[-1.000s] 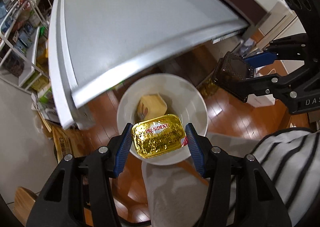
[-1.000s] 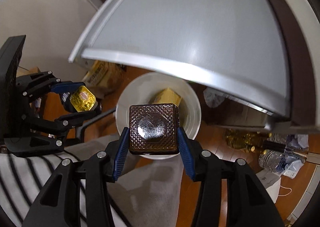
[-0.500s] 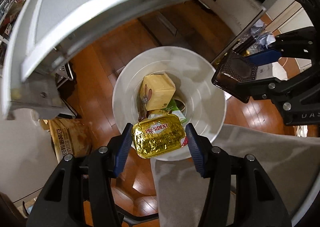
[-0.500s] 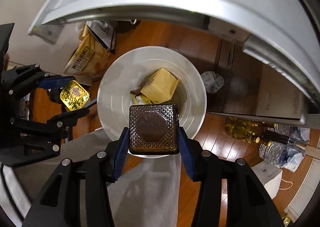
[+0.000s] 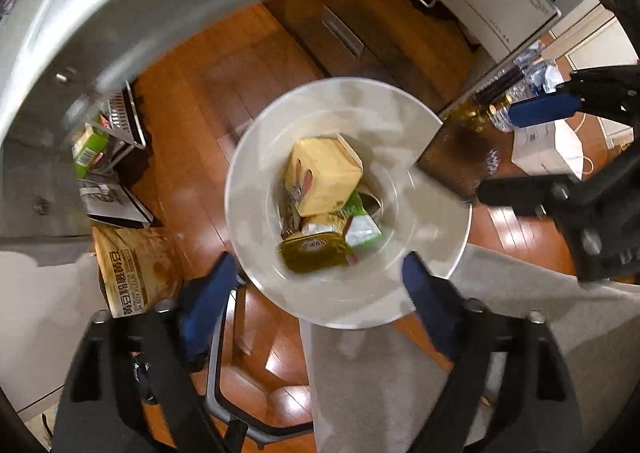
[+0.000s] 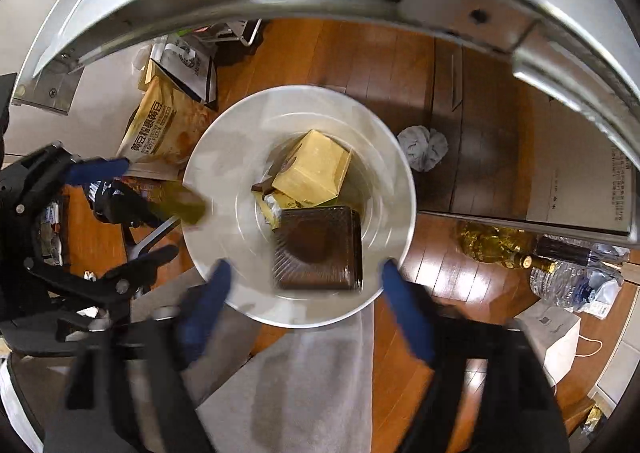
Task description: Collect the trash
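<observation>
Two grippers hung over the white bin: our left gripper and right gripper were both opening, jaws wide, nothing clamped. The gold butter packet and brown tray were dropping inward; we feared the tray might clip the rim and spill out.

The bin is sitting at the centre of both wrist views, on the wooden floor. A carton is lying inside the bin, toward its upper middle. In the left wrist view, the butter tub is lying below the carton, and a flour bag is lying at lower left of the bin. In the right wrist view, the square tray is lying below the carton, a crumpled cloth is lying right of the bin, and bottles are lying at lower right.
</observation>
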Demonstrator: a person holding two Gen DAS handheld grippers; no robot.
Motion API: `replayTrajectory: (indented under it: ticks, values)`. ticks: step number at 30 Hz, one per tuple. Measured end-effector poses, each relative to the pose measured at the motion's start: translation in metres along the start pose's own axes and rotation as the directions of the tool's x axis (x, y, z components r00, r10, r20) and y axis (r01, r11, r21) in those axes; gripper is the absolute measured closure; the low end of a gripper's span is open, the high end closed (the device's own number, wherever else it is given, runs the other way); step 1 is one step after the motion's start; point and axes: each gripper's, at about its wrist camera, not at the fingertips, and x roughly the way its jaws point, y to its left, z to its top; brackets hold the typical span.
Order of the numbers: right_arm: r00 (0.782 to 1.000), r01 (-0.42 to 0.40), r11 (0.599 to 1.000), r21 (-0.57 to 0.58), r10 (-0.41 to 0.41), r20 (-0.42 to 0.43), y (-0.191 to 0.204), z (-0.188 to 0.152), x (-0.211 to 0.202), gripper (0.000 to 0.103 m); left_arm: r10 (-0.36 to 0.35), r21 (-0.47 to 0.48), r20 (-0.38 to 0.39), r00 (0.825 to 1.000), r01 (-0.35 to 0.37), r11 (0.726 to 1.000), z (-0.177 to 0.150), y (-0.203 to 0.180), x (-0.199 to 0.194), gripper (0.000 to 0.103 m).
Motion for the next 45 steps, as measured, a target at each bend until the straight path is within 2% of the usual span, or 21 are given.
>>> replayTrajectory:
  ticks: [4,9,11,14,17,19,21,24,25,26,28,29,32,36,39,41,45]
  values:
    - [1.0,-0.006,1.0,0.024,0.006,-0.009,-0.007,-0.003,-0.006,0.018,-0.007,-0.005,-0.007,1.0,0.007,1.0,0.0,0.001,-0.005,0.016]
    - [0.996,-0.068,0.996,0.056,0.071,-0.059,-0.015,-0.003,-0.014,0.007,-0.072,-0.037,-0.048,0.996,0.07,0.997,-0.001,0.006,-0.01,0.016]
    - [0.982,-0.14,0.987,0.082,0.149,-0.115,-0.018,-0.004,-0.016,0.005,-0.097,-0.043,-0.058,0.994,0.094,0.995,-0.002,0.007,-0.019,0.016]
    - [0.942,-0.253,0.957,0.142,0.277,-0.189,-0.022,-0.004,-0.029,0.005,-0.126,-0.051,-0.054,0.991,0.123,0.991,-0.002,0.011,-0.037,0.016]
    - [0.938,-0.277,0.954,0.119,0.295,-0.181,-0.018,-0.002,-0.056,0.005,-0.14,-0.049,-0.001,0.99,0.14,0.989,-0.001,0.015,-0.071,0.016]
    - [0.952,-0.267,0.962,0.056,0.273,-0.139,-0.012,0.003,-0.084,0.005,-0.123,-0.045,0.054,0.991,0.125,0.991,0.002,0.019,-0.097,0.016]
    - [0.97,-0.235,0.972,0.003,0.235,-0.056,-0.008,0.011,-0.114,0.005,-0.104,-0.054,0.116,0.988,0.111,0.992,0.007,0.023,-0.117,0.016]
    - [0.977,-0.197,0.98,-0.01,0.197,0.079,-0.01,0.026,-0.143,0.005,-0.041,-0.115,0.236,0.971,0.069,0.991,0.02,0.038,-0.148,0.015]
    - [0.969,-0.177,0.984,-0.013,0.176,0.174,-0.012,0.034,-0.156,0.005,-0.024,-0.133,0.259,0.966,0.06,0.989,0.024,0.041,-0.152,0.006]
    - [0.959,-0.163,0.986,-0.016,0.162,0.234,-0.015,0.038,-0.162,0.005,0.016,-0.172,0.303,0.953,0.038,0.984,0.029,0.048,-0.158,0.002]
    - [0.942,-0.104,0.995,0.001,0.098,0.322,-0.018,0.048,-0.167,0.005,0.096,-0.232,0.364,0.926,-0.009,0.973,0.037,0.058,-0.163,0.002]
    - [0.928,-0.074,0.997,0.008,0.066,0.367,-0.019,0.054,-0.168,0.005,0.114,-0.248,0.369,0.922,-0.021,0.969,0.041,0.061,-0.162,0.002]
    - [0.896,-0.039,0.999,0.035,0.02,0.444,-0.021,0.065,-0.164,0.005,0.162,-0.295,0.396,0.904,-0.042,0.955,0.054,0.07,-0.16,0.002]
    - [0.859,-0.01,0.998,0.069,-0.027,0.512,-0.021,0.078,-0.157,0.005,0.227,-0.329,0.456,0.86,-0.073,0.941,0.067,0.073,-0.159,0.002]
    - [0.841,0.0,0.995,0.101,-0.055,0.538,-0.024,0.086,-0.149,0.005,0.272,-0.346,0.489,0.829,-0.102,0.933,0.076,0.072,-0.159,0.002]
    - [0.832,-0.001,0.991,0.135,-0.074,0.55,-0.031,0.091,-0.143,0.005,0.289,-0.367,0.479,0.829,-0.11,0.924,0.078,0.072,-0.154,0.002]
    - [0.812,0.019,0.985,0.171,-0.115,0.572,-0.031,0.095,-0.135,0.005,0.288,-0.408,0.45,0.845,-0.092,0.908,0.081,0.08,-0.141,0.002]
